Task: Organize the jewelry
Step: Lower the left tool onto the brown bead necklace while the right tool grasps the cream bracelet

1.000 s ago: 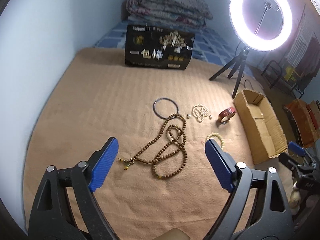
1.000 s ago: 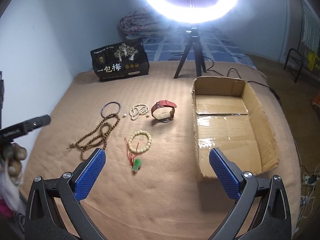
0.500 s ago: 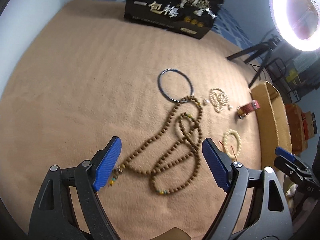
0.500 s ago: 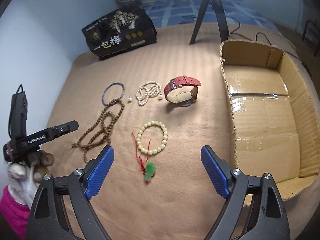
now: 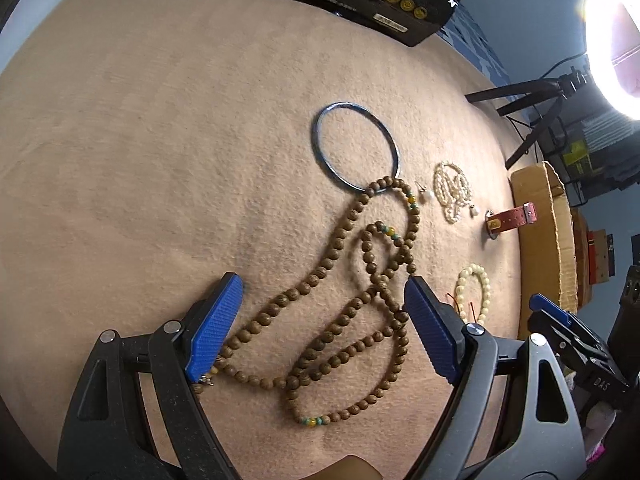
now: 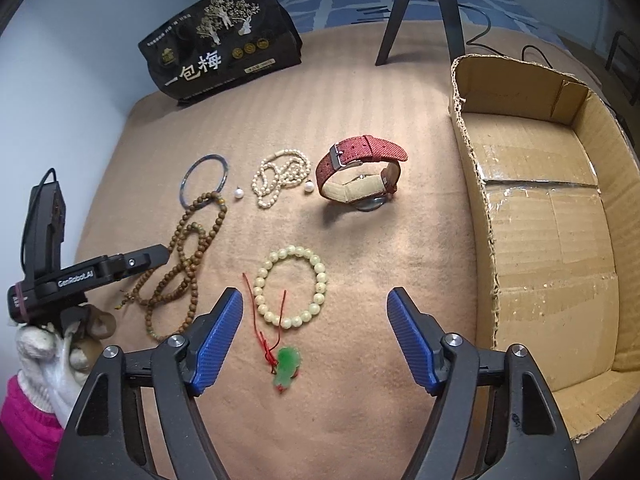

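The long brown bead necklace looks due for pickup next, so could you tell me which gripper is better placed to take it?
Probably the left gripper: its open jaws straddle the brown bead necklace. The right gripper is open over the pale bead bracelet instead.

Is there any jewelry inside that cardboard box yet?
No. In the right wrist view the cardboard box shows only its bare taped floor, while the red watch and the cream bead bracelet lie on the blanket beside it.
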